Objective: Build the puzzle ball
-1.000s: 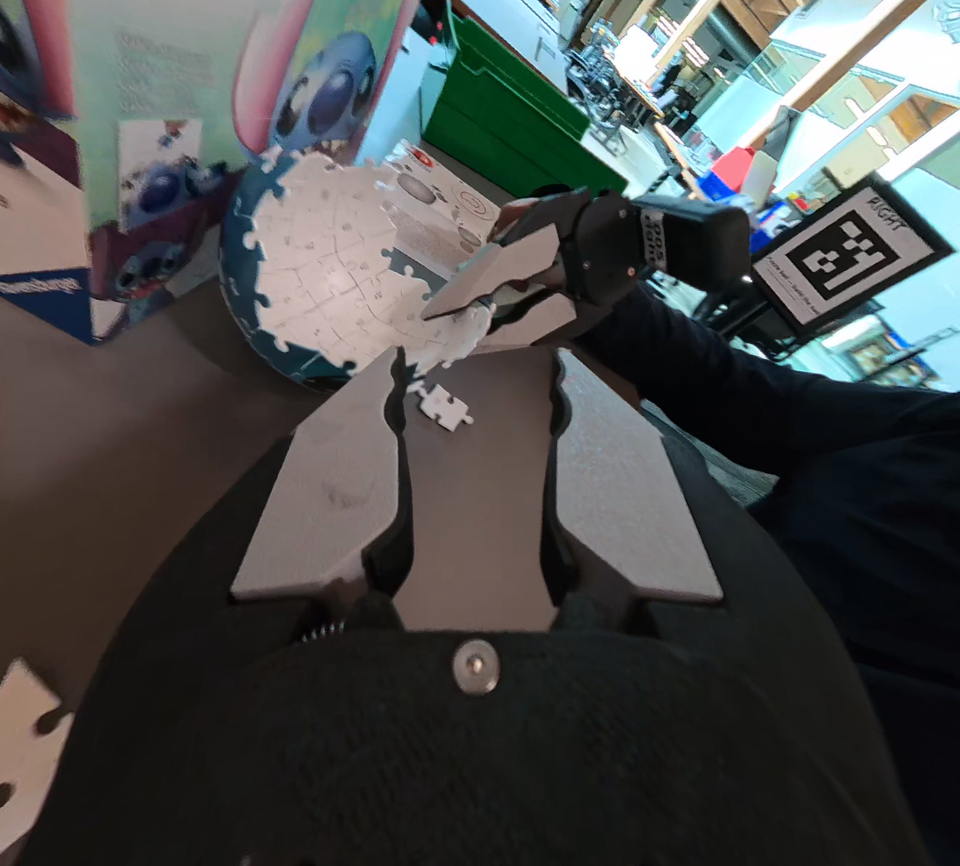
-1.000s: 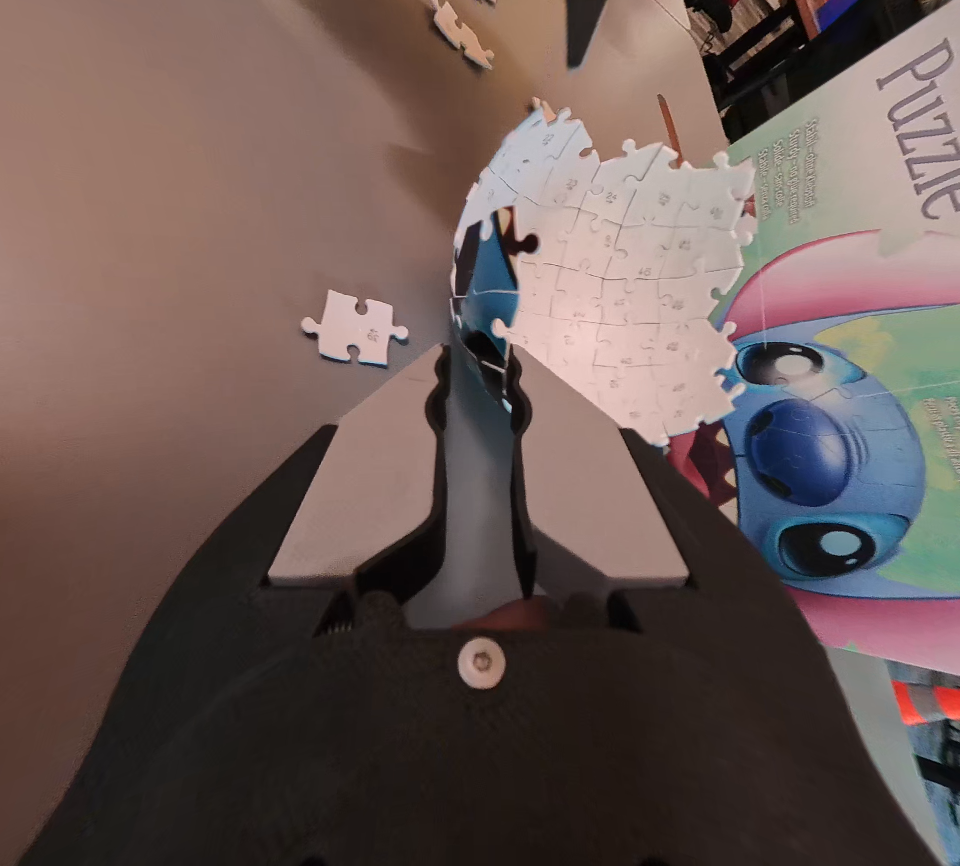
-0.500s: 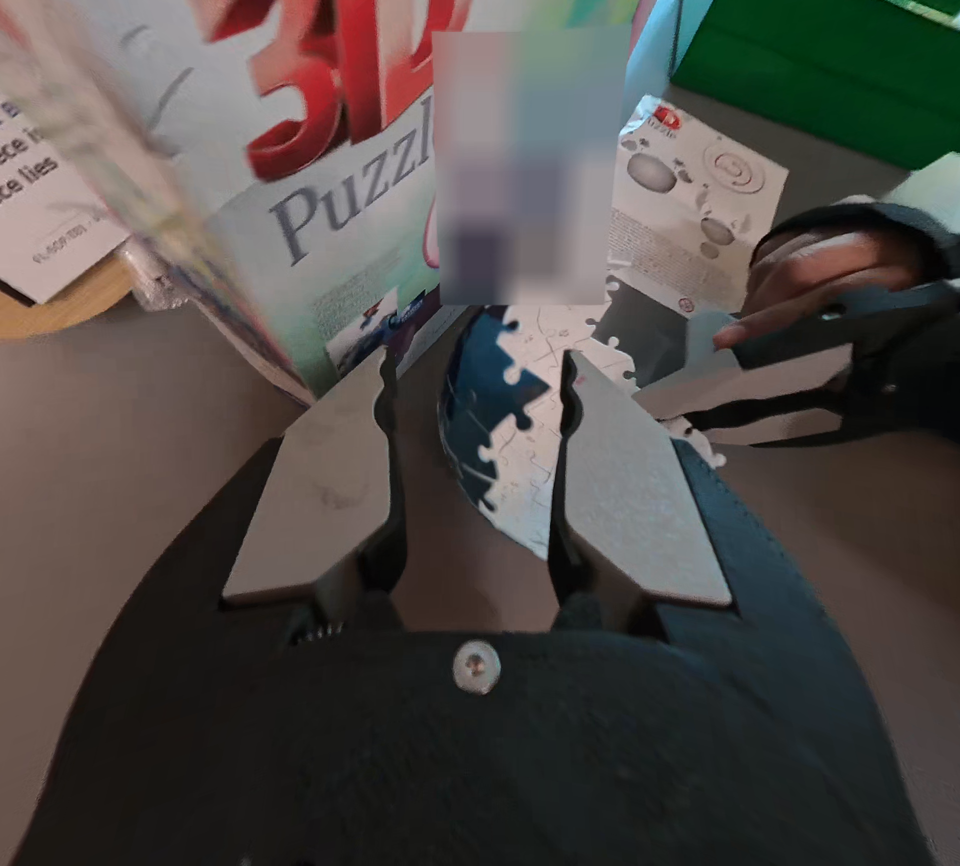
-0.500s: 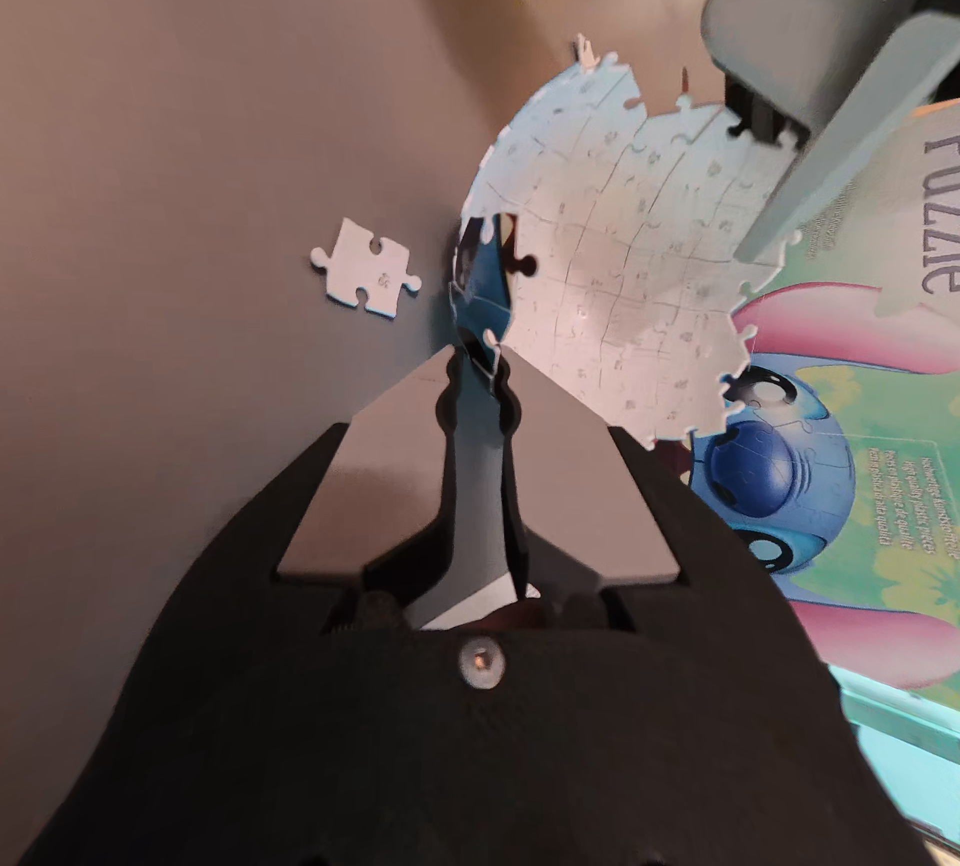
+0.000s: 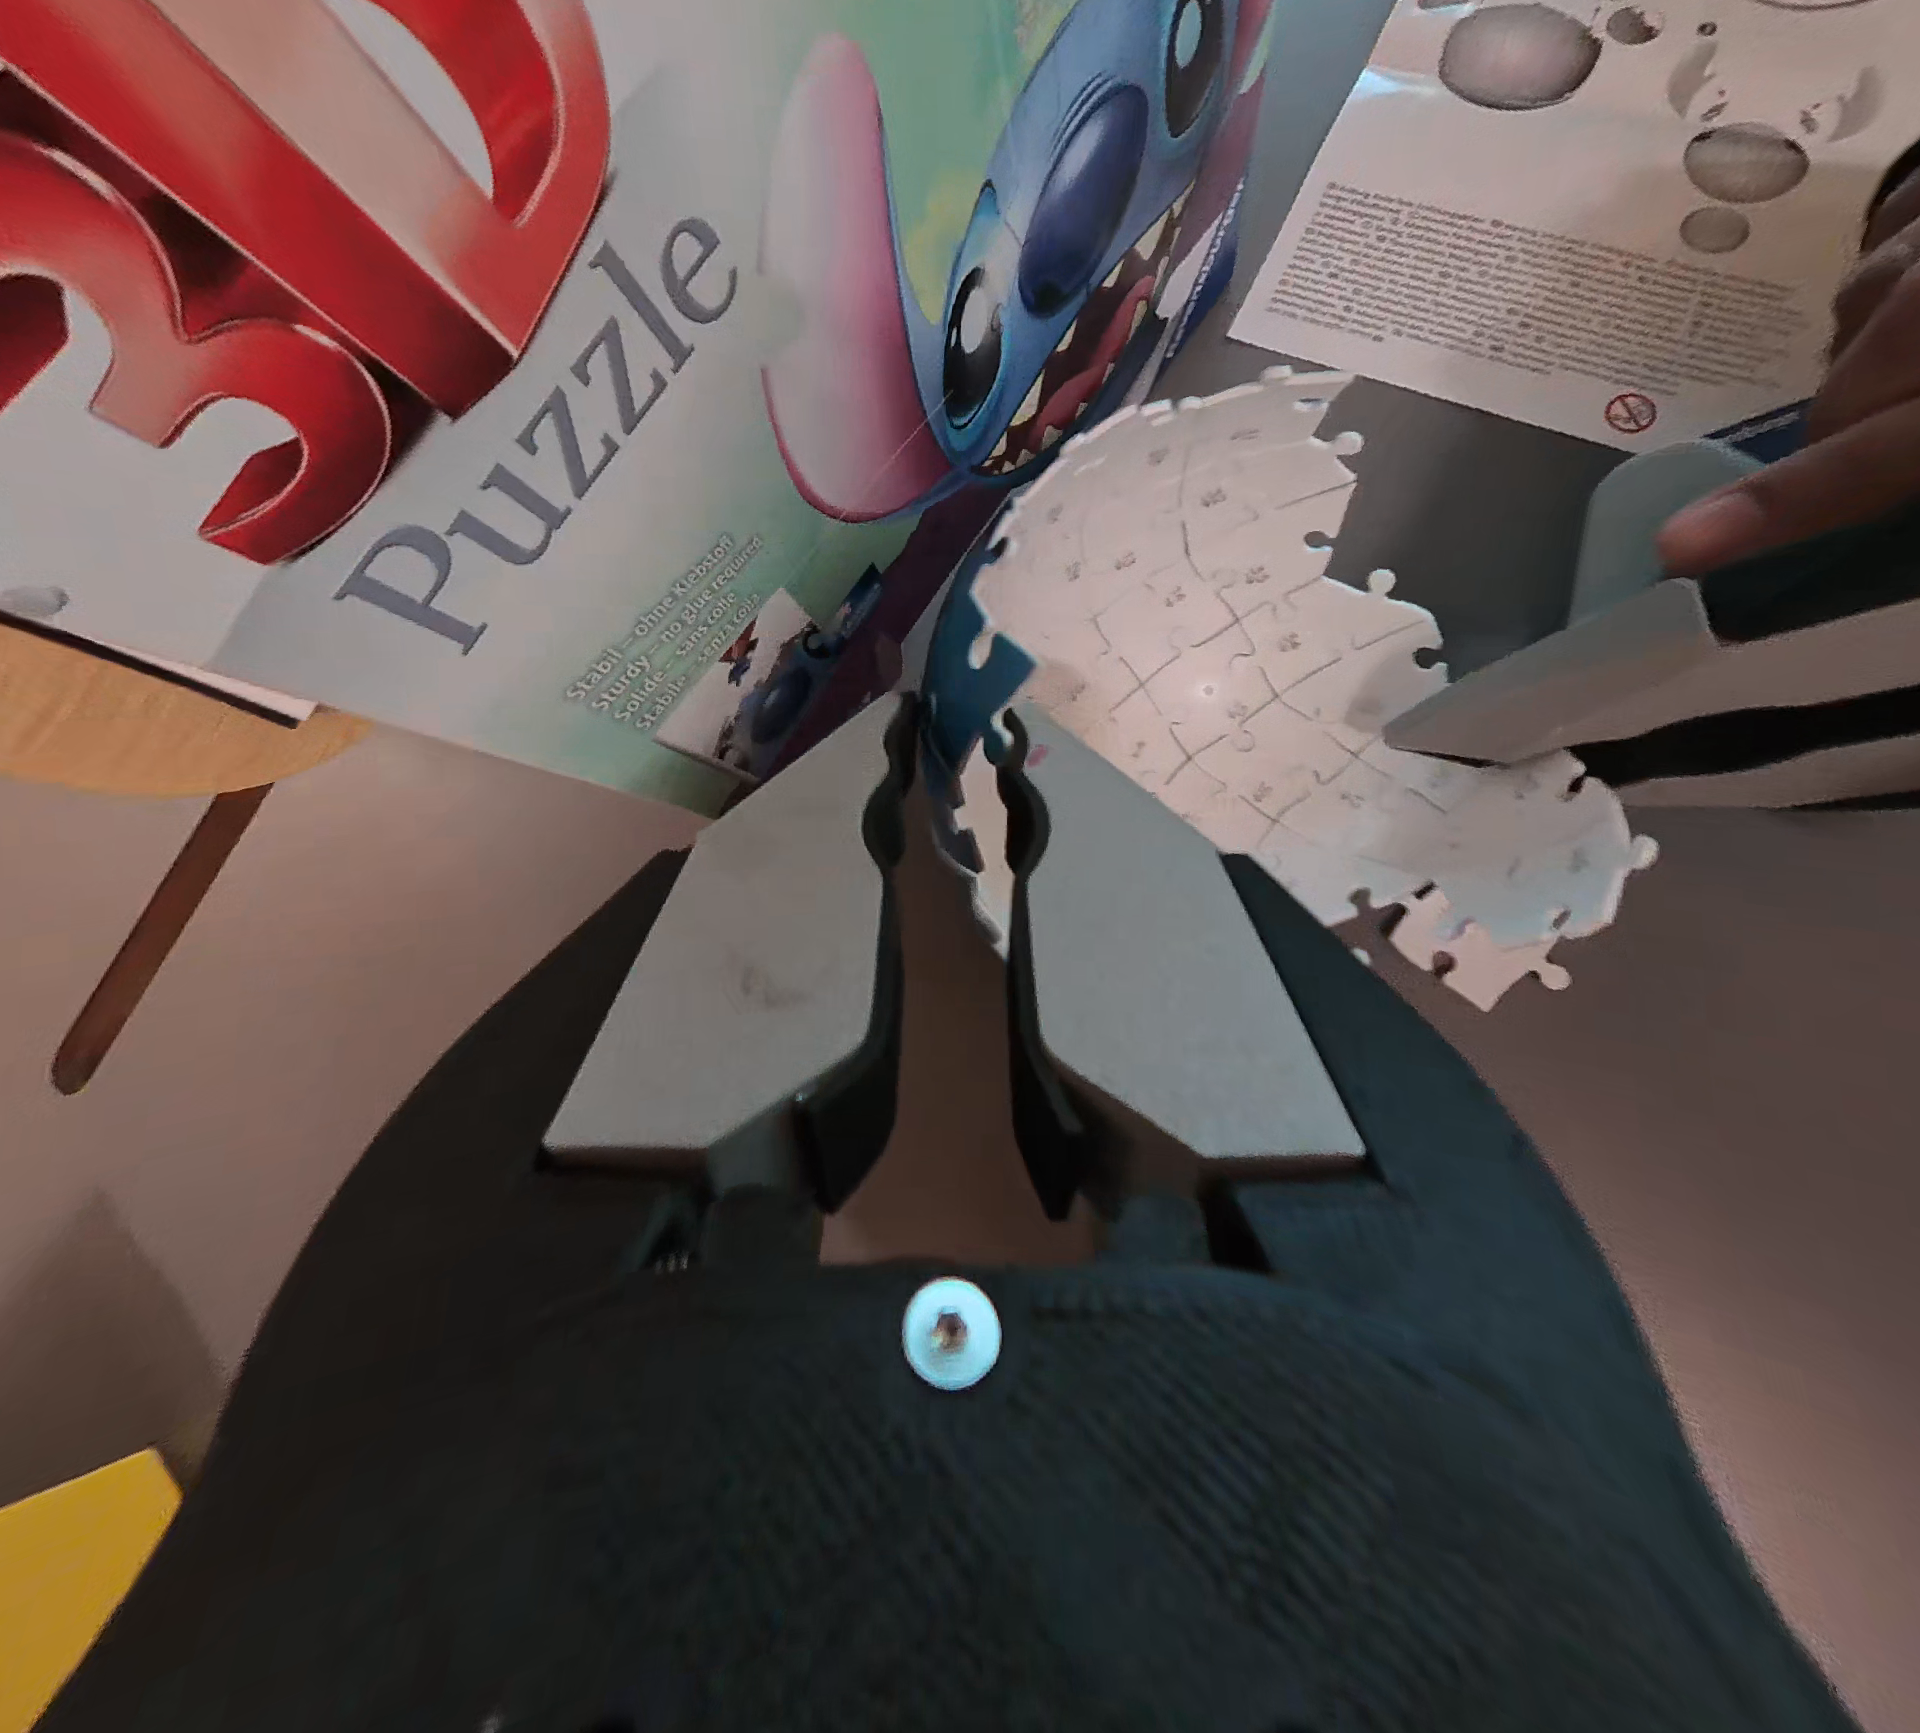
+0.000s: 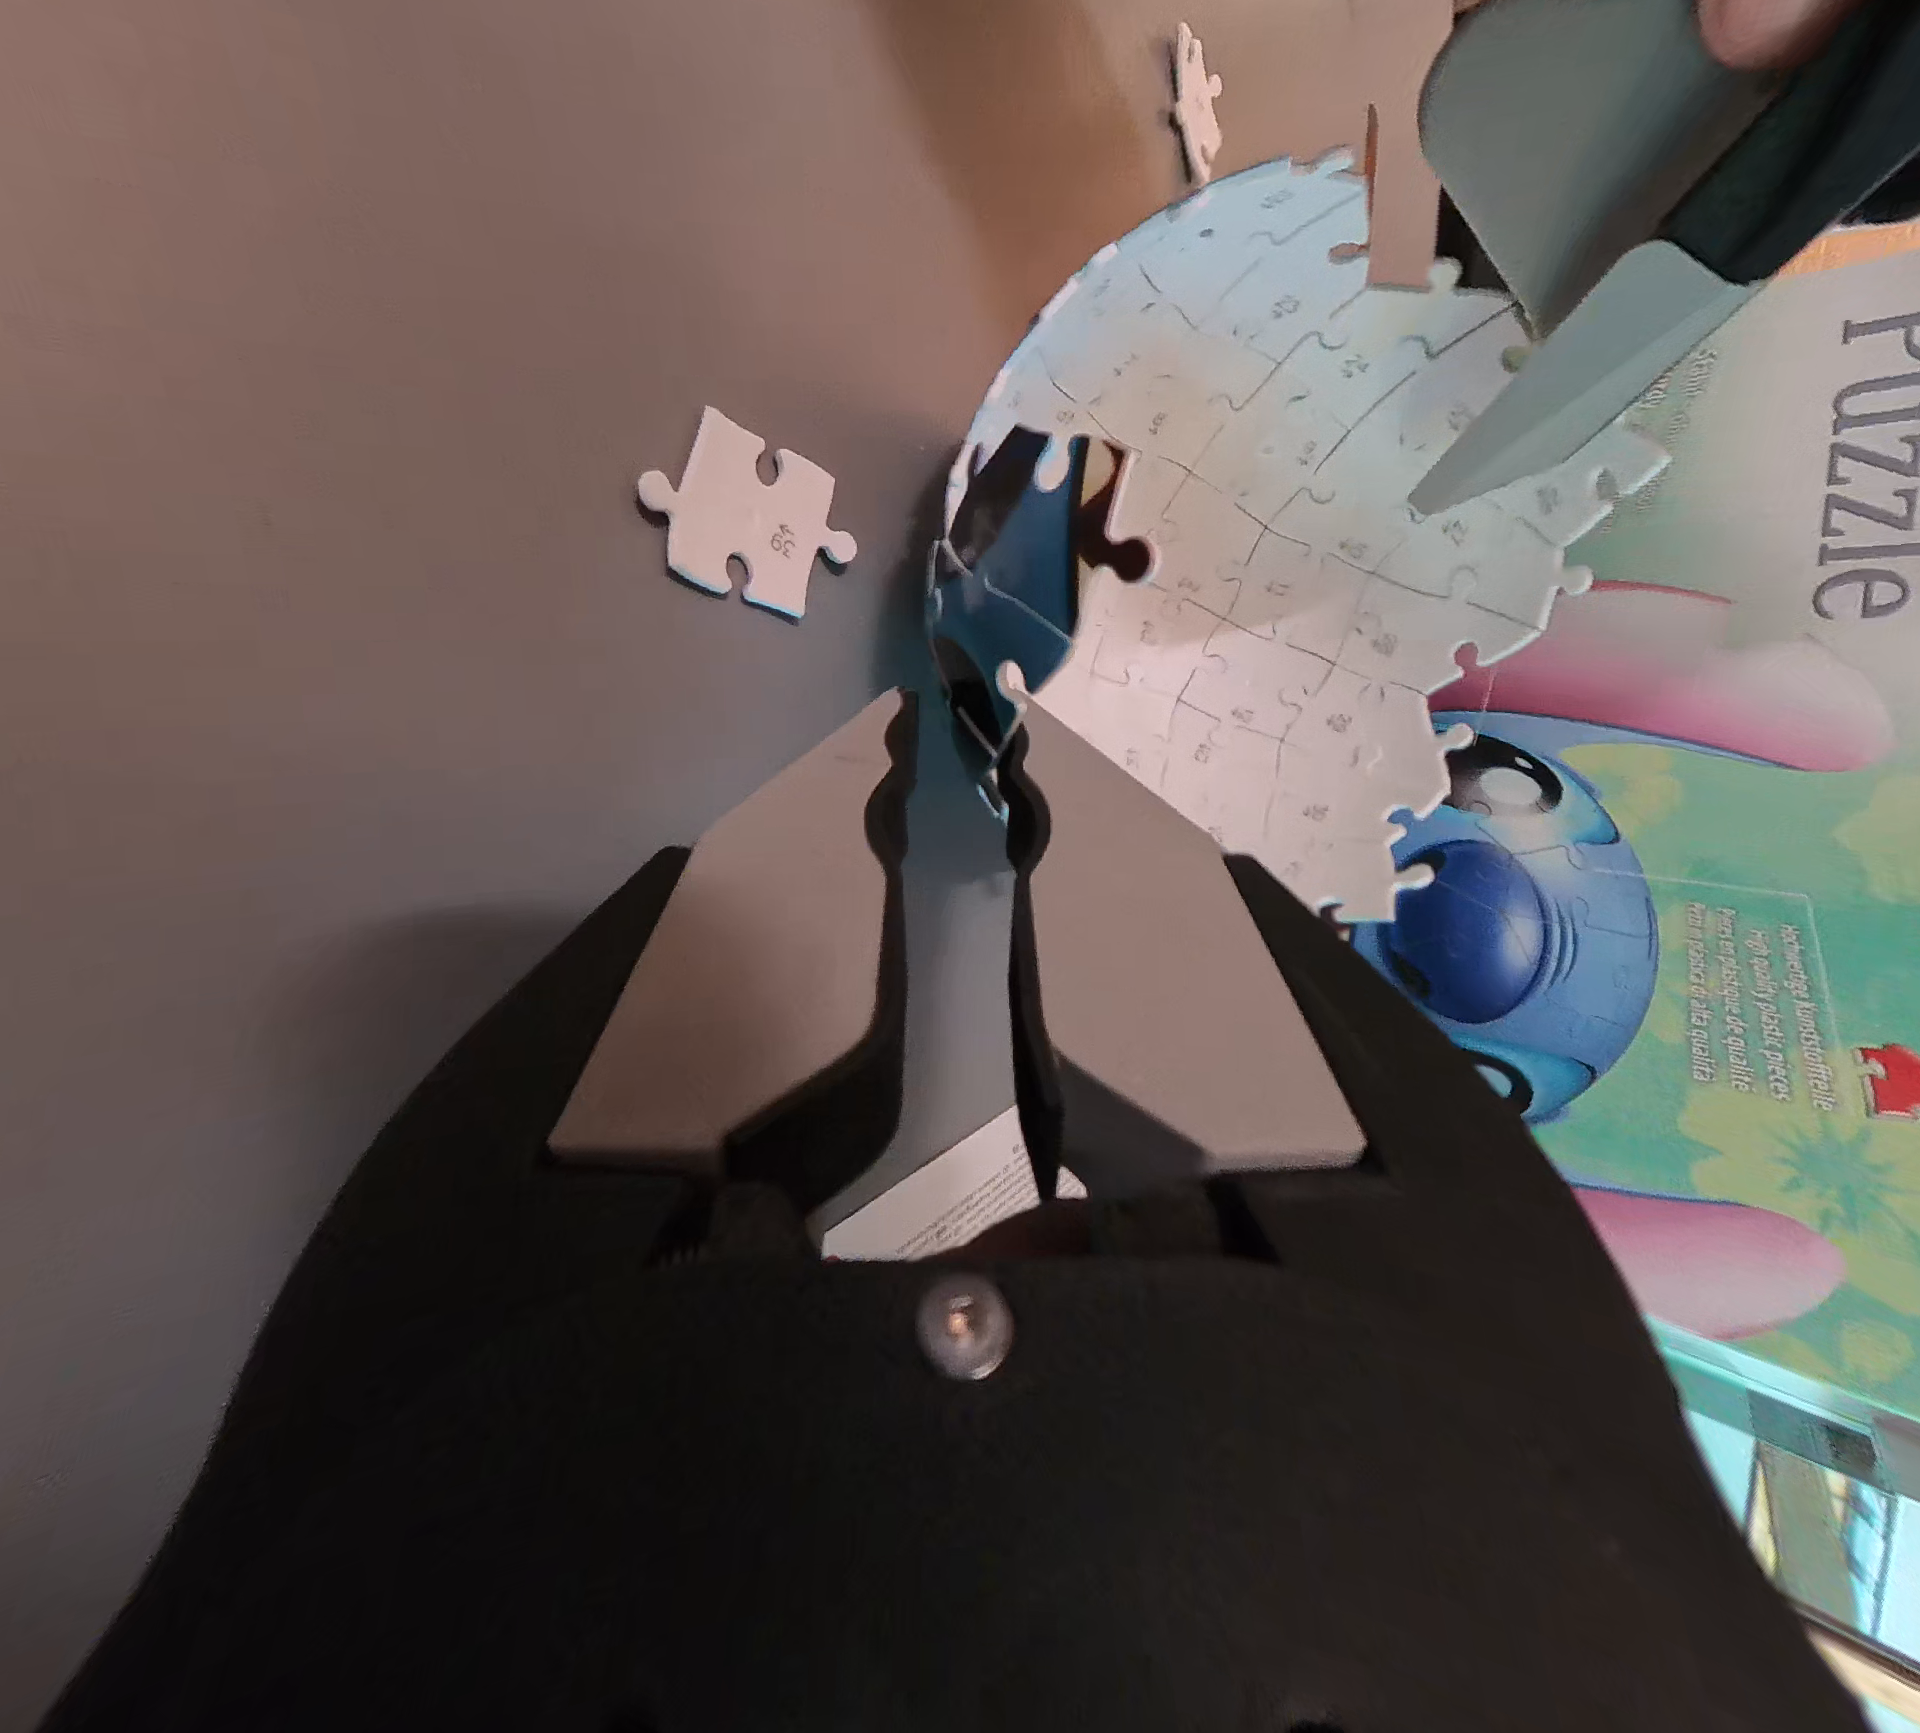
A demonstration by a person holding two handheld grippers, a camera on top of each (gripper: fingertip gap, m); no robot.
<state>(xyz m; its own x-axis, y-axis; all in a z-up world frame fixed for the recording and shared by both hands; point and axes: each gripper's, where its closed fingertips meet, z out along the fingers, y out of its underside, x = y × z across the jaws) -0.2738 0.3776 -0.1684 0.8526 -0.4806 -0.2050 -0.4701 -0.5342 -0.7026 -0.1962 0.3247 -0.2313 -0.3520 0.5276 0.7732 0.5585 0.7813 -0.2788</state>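
A wooden stool (image 5: 125,727) and a yellow object (image 5: 62,1558) stand at left.

The upright puzzle box (image 6: 1714,852) walls off the far side of the half-built puzzle ball (image 6: 1268,540), nearly touching its rim. Bare table (image 6: 364,333) lies open on the other side, broken only by one loose puzzle piece (image 6: 750,511) beside the shell. The instruction sheet (image 5: 1579,125) lies flat beyond.

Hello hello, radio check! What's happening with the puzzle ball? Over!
Both grippers, left and right, shut on half-built puzzle ball rim, opposite sides. Loose piece on table beside it. Puzzle box close behind. Over.
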